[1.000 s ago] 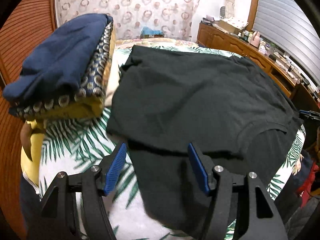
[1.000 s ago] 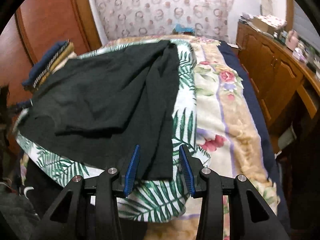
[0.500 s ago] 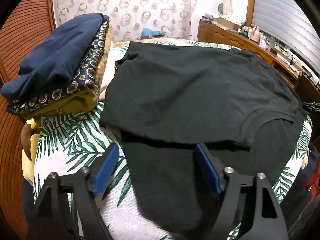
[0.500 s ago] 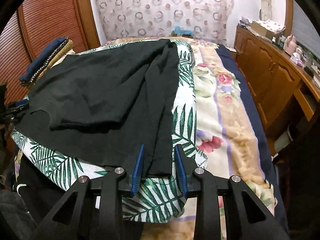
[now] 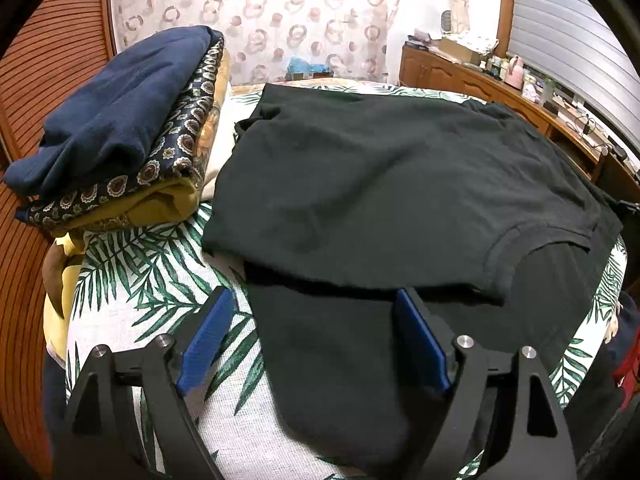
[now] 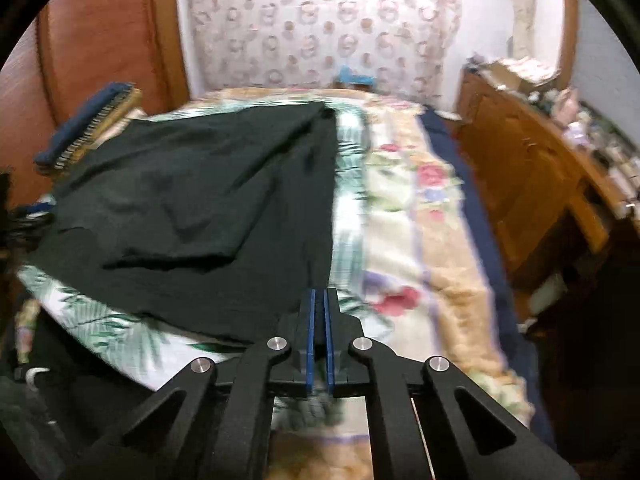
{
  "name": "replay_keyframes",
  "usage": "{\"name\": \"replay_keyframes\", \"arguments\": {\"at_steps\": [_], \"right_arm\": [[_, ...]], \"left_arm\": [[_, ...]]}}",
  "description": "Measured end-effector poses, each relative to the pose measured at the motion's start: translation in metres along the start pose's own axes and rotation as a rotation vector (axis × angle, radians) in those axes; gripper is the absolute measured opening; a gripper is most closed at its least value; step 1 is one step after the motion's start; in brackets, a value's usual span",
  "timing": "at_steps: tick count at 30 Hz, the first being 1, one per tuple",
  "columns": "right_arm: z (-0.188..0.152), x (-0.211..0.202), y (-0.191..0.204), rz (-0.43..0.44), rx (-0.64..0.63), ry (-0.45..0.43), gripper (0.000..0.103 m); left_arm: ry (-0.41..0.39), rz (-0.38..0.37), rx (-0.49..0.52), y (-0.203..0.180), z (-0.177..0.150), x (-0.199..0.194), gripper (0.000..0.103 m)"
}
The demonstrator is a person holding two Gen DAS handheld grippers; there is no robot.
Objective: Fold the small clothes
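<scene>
In the left wrist view, the left tool (image 5: pixel 310 338) hangs over the near edge of a bed, its blue pads (image 5: pixel 206 338) spread wide and the jaws opening a little further; the lower flap of a black T-shirt (image 5: pixel 380 184) lies beneath the gap between them, and neither pad presses on the cloth. The shirt is spread flat on a palm-leaf sheet (image 5: pixel 136 276), with an upper layer folded over so that its collar band curves on the right side of the picture. To the left of the shirt, just beside it, stands a stack of folded clothes (image 5: pixel 120 120): a navy piece on top, a patterned one under it, mustard fabric at the bottom. A wooden dresser (image 5: pixel 472 80) with small clutter runs along the right wall. In the right wrist view, which is blurred, the right tool (image 6: pixel 319 306) has its pads drawn together with only a thin slit showing, pinching the near corner of the black T-shirt at its right edge. The shirt stretches away to the left and back over the palm-leaf sheet, while a floral blanket (image 6: pixel 416 240) covers the bed to the right. The stack of folded clothes shows at the far left.
</scene>
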State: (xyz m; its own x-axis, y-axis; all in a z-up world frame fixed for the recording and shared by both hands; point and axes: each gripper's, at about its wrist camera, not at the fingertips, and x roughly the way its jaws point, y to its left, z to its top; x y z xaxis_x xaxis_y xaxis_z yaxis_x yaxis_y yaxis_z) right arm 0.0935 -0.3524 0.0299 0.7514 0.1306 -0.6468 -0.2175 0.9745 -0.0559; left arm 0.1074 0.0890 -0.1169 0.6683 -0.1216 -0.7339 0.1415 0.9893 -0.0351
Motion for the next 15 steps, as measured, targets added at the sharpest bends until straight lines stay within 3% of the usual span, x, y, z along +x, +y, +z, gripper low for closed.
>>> {"name": "replay_keyframes", "arguments": {"at_steps": [2, 7, 11, 15], "right_arm": [[-0.002, 0.001, 0.0, -0.028, -0.004, 0.005, 0.004], [-0.003, 0.003, 0.011, 0.032, 0.014, -0.011, 0.004], [0.002, 0.003, 0.015, 0.079, 0.022, -0.046, 0.004], [0.004, 0.009, 0.018, 0.11, 0.016, -0.064, 0.005]], "left_arm": [[0.003, 0.005, -0.003, 0.0, 0.0, 0.0, 0.084], [0.05, 0.019, -0.03, 0.003, -0.003, -0.007, 0.084], [0.049, -0.019, -0.063, 0.004, -0.017, -0.022, 0.081], [0.05, -0.016, -0.033, -0.003, -0.03, -0.036, 0.061]]}}
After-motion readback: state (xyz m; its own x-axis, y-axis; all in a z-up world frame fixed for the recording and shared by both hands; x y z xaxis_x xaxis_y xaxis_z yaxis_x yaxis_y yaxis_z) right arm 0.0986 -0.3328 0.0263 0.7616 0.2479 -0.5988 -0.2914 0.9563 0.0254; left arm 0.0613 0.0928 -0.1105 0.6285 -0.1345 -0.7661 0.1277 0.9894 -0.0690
